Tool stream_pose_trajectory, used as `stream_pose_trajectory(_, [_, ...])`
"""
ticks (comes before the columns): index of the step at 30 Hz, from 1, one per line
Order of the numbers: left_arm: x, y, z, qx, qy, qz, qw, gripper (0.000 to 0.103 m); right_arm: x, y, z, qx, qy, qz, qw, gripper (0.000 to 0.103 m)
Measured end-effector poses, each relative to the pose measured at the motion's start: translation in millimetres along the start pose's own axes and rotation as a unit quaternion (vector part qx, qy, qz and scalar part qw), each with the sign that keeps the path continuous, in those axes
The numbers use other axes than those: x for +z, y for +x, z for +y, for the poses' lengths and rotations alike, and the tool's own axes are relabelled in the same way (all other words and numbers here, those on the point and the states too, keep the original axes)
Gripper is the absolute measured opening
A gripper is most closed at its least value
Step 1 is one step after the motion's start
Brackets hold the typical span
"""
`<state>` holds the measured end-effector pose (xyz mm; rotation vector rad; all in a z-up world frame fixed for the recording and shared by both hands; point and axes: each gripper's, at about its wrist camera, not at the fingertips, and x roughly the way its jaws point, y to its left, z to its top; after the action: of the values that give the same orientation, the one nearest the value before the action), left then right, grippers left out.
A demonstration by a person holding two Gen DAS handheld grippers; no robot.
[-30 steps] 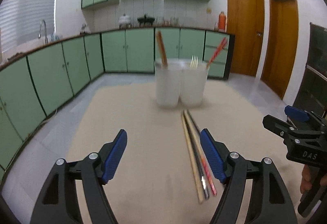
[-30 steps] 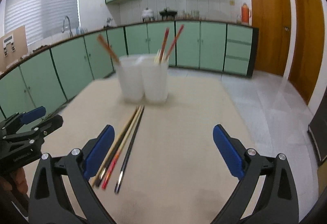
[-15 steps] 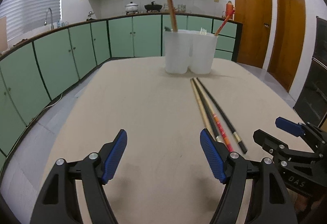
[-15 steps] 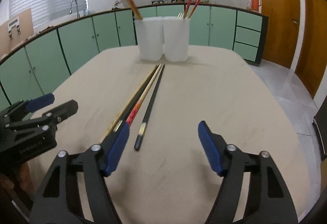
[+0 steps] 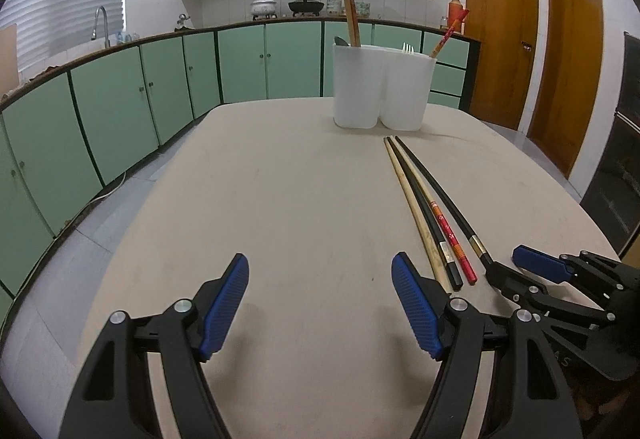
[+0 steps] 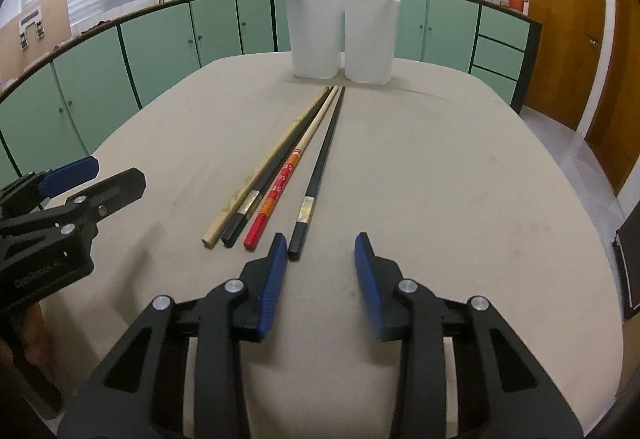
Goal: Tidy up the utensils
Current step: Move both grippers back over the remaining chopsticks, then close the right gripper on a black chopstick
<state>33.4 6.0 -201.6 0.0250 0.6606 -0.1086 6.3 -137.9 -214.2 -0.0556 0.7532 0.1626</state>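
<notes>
Several chopsticks lie side by side on the beige table [image 6: 440, 175]: a pale wooden one [image 6: 272, 159], a black one [image 6: 256, 199], a red-ended one [image 6: 280, 183] and a second black one [image 6: 320, 175], also in the left wrist view [image 5: 444, 199]. Two white holder cups [image 6: 342, 35] stand at the far end with chopsticks and a fork in them. My right gripper [image 6: 321, 279] is open, low over the table, its left pad beside the near tip of the rightmost black chopstick. My left gripper [image 5: 320, 303] is open and empty, left of the chopsticks.
Green kitchen cabinets [image 5: 120, 107] run along the left and back walls. Wooden doors [image 5: 500, 51] are at the right. The table edge curves close on the left and right. A dark appliance [image 5: 616, 175] stands at the far right.
Both grippers have dropped lower and closer to the table. My right gripper has narrowed its opening and shifted right, lining up at the near end of the rightmost black chopstick.
</notes>
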Motion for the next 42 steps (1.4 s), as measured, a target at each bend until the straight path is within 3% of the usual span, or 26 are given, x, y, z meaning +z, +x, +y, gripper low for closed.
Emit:
stream_pose_trajectory(8, [0.0, 1.8, -1.8, -0.002, 0.002, 0.001, 1.0, 0.072, -0.9, 1.5, 4.6, -0.004, -0.017, 0.001, 1.0, 0.023])
stream_pose_trajectory(13, [-1.5, 1.9, -3.7, -0.004, 0.005, 0.002, 1.0, 0.072, -0.6, 2.4, 3.5, 0.008, -0.017, 0.004, 1.0, 0.007])
stream_pose_trajectory(19, [-1.3, 3.9, -12.1, -0.019, 0.01, 0.008, 0.9997, 0.073, 1.1, 0.7, -6.3, 0.018, 0.003, 0.008, 1.0, 0.006])
stream_pose_trajectory(26, [-3.4, 10.6, -32.6, -0.044, 0.019, 0.021, 0.9986, 0.072, -0.3, -7.8, -41.9, -0.005, 0.049, 0.012, 0.999, 0.006])
stream_pose_trajectory(31, [-3.2, 17.9, -46.3, -0.043, 0.031, 0.031, 0.9981, 0.072, -3.6, -11.0, -57.1, -0.014, 0.066, 0.009, 0.998, 0.006])
stream_pose_trajectory(42, [-4.1, 26.4, -53.0, -0.03, 0.044, 0.045, 0.9976, 0.052, -4.4, -15.3, -62.8, -0.01, 0.069, -0.006, 0.998, 0.006])
